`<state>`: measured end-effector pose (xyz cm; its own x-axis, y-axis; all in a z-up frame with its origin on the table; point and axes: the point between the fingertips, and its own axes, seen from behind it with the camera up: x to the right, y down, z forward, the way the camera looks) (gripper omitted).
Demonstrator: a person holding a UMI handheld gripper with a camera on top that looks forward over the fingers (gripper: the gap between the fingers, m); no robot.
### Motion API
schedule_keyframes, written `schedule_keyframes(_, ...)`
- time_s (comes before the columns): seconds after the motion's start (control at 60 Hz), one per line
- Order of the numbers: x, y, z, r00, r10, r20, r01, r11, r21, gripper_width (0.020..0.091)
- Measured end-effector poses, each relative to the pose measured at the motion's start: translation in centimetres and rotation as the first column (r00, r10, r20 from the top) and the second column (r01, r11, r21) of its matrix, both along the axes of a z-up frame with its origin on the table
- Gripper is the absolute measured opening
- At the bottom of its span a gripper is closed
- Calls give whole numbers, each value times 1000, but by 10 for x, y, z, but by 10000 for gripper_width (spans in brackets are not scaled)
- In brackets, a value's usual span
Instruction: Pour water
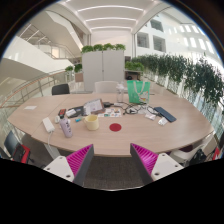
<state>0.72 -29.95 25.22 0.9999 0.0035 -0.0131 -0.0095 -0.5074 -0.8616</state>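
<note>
In the gripper view, the gripper (pixel 112 160) hangs back from a large oval wooden desk (pixel 120 135), its two pink-padded fingers (pixel 80 158) spread wide apart with nothing between them. On the desk, at about eleven o'clock from the fingers, stand a bottle (pixel 66 127) and a yellow cup (pixel 92 122) just beside it, with a red coaster (pixel 115 127) at twelve o'clock and a green pitcher (pixel 137 92) further off at one o'clock. Beyond the desk are chairs (pixel 61 89), a white cabinet (pixel 103 67) topped with plants (pixel 103 47), a hedge of plants (pixel 185 72) at two o'clock, and a bright atrium ceiling (pixel 110 15).
</note>
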Motion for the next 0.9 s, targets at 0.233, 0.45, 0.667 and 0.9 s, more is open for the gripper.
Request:
schedule_keyframes(0.233, -43, -4, -3, 995, -95, 37, 94, 995, 22, 823)
schedule_keyframes(0.45, -111, -6, -12, 993, -122, 6, 121, 990, 74, 818)
schedule_keyframes(0.667, -213, 29, -87, 999, 12, -45, -8, 996, 93, 839)
schedule_keyframes(0.9, -301, 168, -162, 996, 89, -12, -83, 964, 251, 827)
